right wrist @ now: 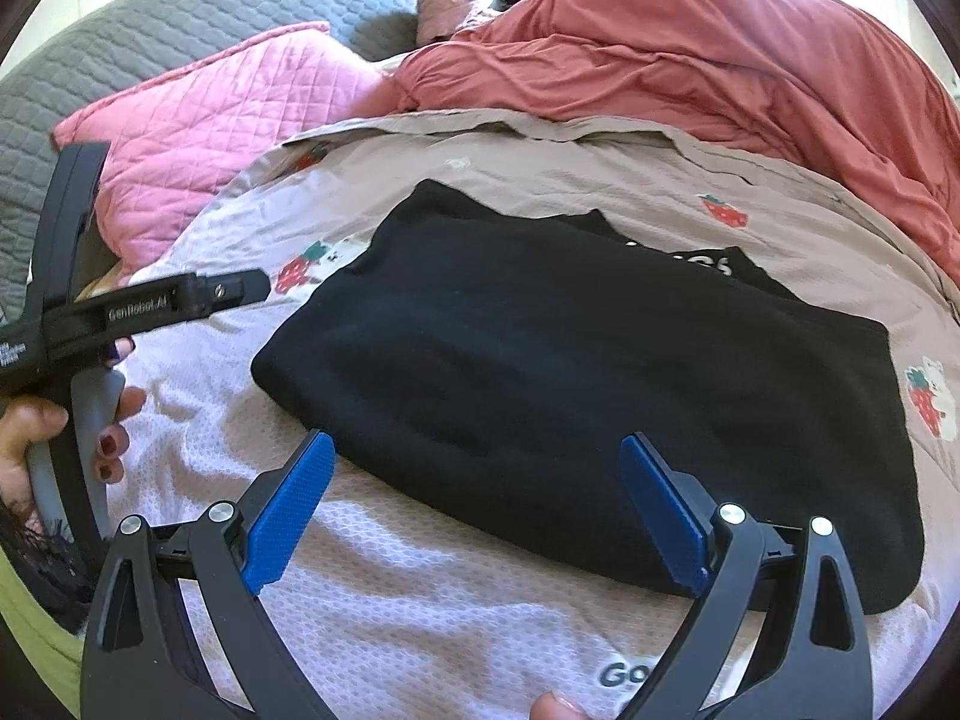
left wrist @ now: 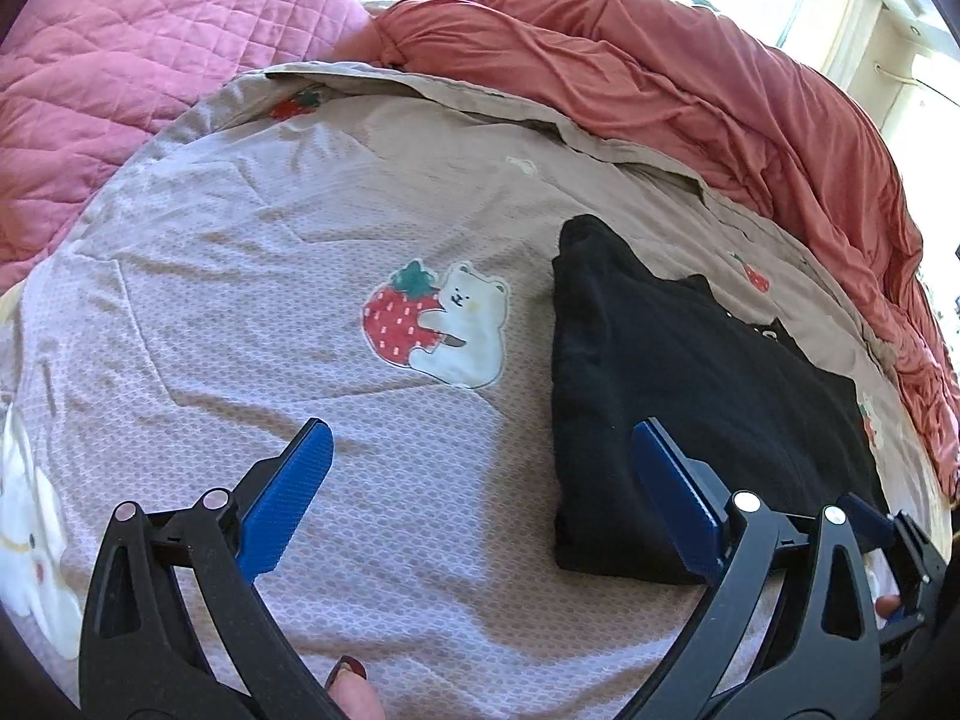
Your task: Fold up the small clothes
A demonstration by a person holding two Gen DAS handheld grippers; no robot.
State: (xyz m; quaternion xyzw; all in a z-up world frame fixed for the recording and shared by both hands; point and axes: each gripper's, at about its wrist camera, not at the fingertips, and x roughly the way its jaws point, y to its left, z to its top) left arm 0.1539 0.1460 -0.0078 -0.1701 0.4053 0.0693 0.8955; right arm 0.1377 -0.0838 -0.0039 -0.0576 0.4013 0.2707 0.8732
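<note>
Evidently the folding stage was well advanced at the time of inspection. The black garment [right wrist: 570,384] lay on the bed as a compact, roughly rectangular bundle, directly ahead of the right tongs [right wrist: 474,510] and just to the right of the left tongs [left wrist: 480,498]. Both sets of tongs stood released, jaws spread wide, grasping nothing. The right-hand blue pad of each set was seen against the near edge of the garment; contact could not be confirmed.

Judged from the layout, either one further fold or a final smoothing remained. Any further fold would call for one set of tongs to close on the near edge and carry it across, while the other steadied the bundle so the layers did not slide.

Materials noted as follows. The garment appeared to be a soft, matte knit, thick where doubled, with rounded rather than crisp edges; white lettering [right wrist: 702,264] showed at its far side, partly hidden. It rested on a pale lilac bedsheet [left wrist: 288,252] of fine, dimpled weave, printed with a strawberry-and-bear motif [left wrist: 438,324] ahead of the left tongs, and lightly creased. Beyond it lay a rumpled salmon duvet [left wrist: 690,78], smooth and heavily folded, and a pink quilted pillow [left wrist: 150,54] with diamond stitching. A grey quilted cover [right wrist: 150,24] showed farther off to the left of the right tongs.
</note>
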